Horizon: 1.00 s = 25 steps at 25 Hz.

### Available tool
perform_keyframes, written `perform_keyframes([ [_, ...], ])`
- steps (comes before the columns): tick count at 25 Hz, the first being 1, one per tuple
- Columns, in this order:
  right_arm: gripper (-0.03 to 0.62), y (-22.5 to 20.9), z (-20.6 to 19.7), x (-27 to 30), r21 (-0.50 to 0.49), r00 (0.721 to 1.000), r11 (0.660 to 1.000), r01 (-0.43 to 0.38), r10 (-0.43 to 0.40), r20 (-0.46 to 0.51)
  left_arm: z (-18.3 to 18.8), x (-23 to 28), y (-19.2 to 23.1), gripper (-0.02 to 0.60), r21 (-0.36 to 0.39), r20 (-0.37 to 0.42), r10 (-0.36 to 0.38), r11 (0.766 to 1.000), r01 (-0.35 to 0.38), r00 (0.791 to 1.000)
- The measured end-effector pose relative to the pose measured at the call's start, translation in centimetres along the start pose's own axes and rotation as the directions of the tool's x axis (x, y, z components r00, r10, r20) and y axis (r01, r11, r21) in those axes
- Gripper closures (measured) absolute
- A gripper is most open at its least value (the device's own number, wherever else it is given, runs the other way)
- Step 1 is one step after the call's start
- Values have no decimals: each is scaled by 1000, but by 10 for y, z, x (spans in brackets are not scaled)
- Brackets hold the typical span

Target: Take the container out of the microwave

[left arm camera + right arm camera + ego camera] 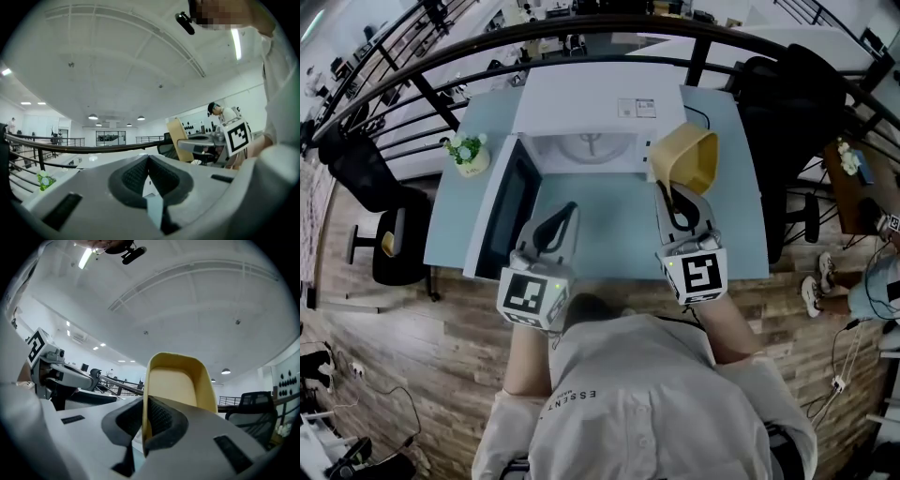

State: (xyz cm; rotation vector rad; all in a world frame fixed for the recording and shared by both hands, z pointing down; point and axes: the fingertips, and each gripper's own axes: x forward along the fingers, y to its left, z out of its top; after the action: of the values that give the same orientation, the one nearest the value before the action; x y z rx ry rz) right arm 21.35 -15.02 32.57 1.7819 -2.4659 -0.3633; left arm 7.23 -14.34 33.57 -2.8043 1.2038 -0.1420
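Right gripper point(666, 189) is clenched on the yellow container point(687, 159). In the right gripper view one jaw sits inside it and the other outside, pads pinching the side wall point(146, 401). The container point(176, 380) is tipped on its side, mouth facing back toward the gripper, so its bare inside shows.

Position: the container is outside the cavity, at the right front corner of the white microwave point(581, 98), over the light blue table point(609, 220). From the head view I can't tell whether its lower edge touches the table.

Microwave door point(502, 220) is swung wide open to the left. The glass turntable point(592, 145) shows in the lit cavity.

Left gripper point(571, 208) hangs over the table in front of the opening, apart from the door and the container. Its jaws are closed tip to tip point(148, 158) with nothing between them. Its view also catches the container point(177, 133) off to the right, with the right gripper's marker cube point(237, 133) beside it.

Also on the table is a small potted plant point(469, 153) at the far left corner, beside the microwave. A black office chair point(787, 103) stands off the table's right end.
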Motion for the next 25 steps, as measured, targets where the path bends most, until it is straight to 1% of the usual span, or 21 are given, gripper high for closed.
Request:
perform_keyframes([
  [2, 574, -2, 1, 1, 2, 1000, 1000, 11, -11, 3, 6, -1, -1, 580, -30, 20, -15, 999, 15, 1000],
  [4, 574, -3, 3, 2, 14, 1000, 1000, 23, -23, 14, 8, -1, 0, 580, -6, 18, -15, 1000, 15, 1000],
  [7, 576, -2, 4, 3, 6, 1000, 1000, 24, -24, 17, 6, -1, 1, 580, 31, 2, -2, 1000, 2, 1000],
  [11, 576, 2, 4, 3, 15, 1000, 1000, 8, -8, 16, 4, -1, 1, 580, 24, -2, 5, 1000, -5, 1000],
  [15, 576, -1, 1, 3, 26, 1000, 999, 20, -20, 16, 3, 0, 1, 580, 23, 0, 11, 1000, -11, 1000],
  [19, 576, -3, -1, 4, 37, 1000, 999, 23, -23, -3, 4, 2, -1, 580, 33, -2, -2, 999, 2, 1000],
  [22, 576, -1, 1, 6, 32, 1000, 999, 7, -7, -4, 8, 4, 0, 580, 44, 0, -1, 999, 1, 1000],
  [25, 576, 4, 2, 9, 34, 1000, 999, -6, 6, 0, 6, 4, 4, 580, 35, 2, 11, 999, -12, 1000],
])
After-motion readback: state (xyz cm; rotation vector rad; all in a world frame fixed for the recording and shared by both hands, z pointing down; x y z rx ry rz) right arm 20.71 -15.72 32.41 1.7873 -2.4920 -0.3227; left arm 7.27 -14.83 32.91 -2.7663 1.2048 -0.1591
